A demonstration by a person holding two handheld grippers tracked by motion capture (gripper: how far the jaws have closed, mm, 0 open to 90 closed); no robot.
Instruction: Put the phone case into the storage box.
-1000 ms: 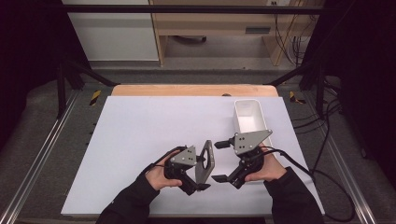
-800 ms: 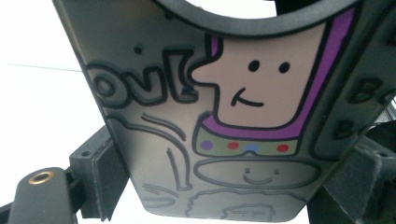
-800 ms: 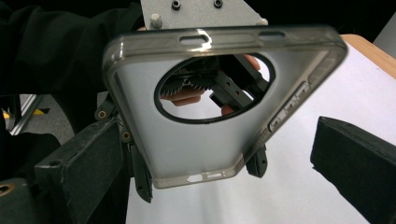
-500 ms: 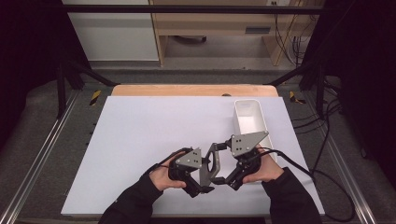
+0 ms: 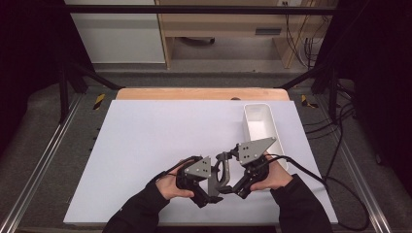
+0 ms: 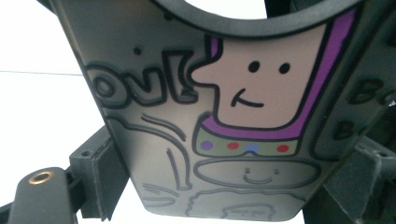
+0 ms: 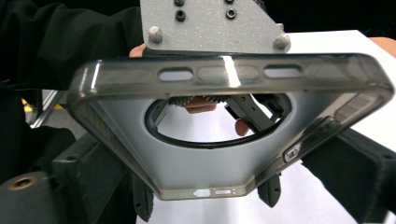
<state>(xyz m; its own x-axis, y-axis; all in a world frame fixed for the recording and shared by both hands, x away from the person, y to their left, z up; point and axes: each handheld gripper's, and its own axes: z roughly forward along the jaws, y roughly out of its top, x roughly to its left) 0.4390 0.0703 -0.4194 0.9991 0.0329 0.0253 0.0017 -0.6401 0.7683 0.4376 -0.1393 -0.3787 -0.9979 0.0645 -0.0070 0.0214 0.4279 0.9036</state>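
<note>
A translucent grey phone case (image 5: 221, 169) stands on edge above the table's near middle, held between my two grippers. My left gripper (image 5: 213, 188) comes at it from the left and my right gripper (image 5: 233, 180) from the right. In the left gripper view the case's back (image 6: 219, 116) carries a cartoon face with a purple outline and sits between the jaws of the left gripper (image 6: 224, 186). The right gripper view faces the case's inner side (image 7: 210, 158) with its round hole, pinched between the jaws of the right gripper (image 7: 219, 186). Both grippers are shut on the case.
A white rectangular bin (image 5: 260, 124) stands at the right, just beyond my right hand. The white table sheet (image 5: 155, 136) stretches out to the left and back. Black cables trail off the right edge (image 5: 335, 194).
The two grippers have drawn closer together around the case. The right gripper has moved left and down onto it.
</note>
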